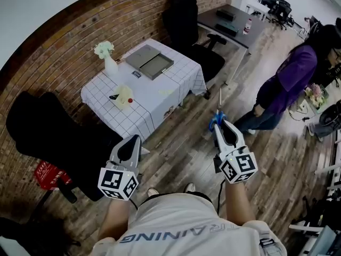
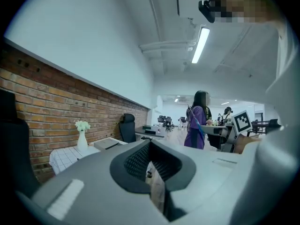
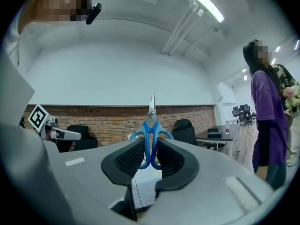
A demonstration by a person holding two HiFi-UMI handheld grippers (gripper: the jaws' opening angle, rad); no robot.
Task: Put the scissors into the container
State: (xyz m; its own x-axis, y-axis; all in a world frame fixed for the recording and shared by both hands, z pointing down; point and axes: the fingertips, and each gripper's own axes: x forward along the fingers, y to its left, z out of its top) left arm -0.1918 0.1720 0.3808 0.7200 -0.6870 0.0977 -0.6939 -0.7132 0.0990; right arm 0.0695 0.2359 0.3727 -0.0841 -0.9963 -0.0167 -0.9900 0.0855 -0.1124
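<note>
Tongs: the grey left tongs are shown with the ribbed black pads held apart; nothing is gripped, and only floor is seen through the gap.
Desk: a desk draped in white checked cloth is set at the left against a red brick wall.
On the desk: a white vase of white flowers and a flat grey container are carried, apart from each other.
Beyond: a black office chair and a person in a purple top are seen.

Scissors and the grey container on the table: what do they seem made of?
Scissors: glossy blue handles, likely plastic; pale shiny blades, likely steel. Container: flat matt grey walls, metal or plastic; too far away to tell.
</note>
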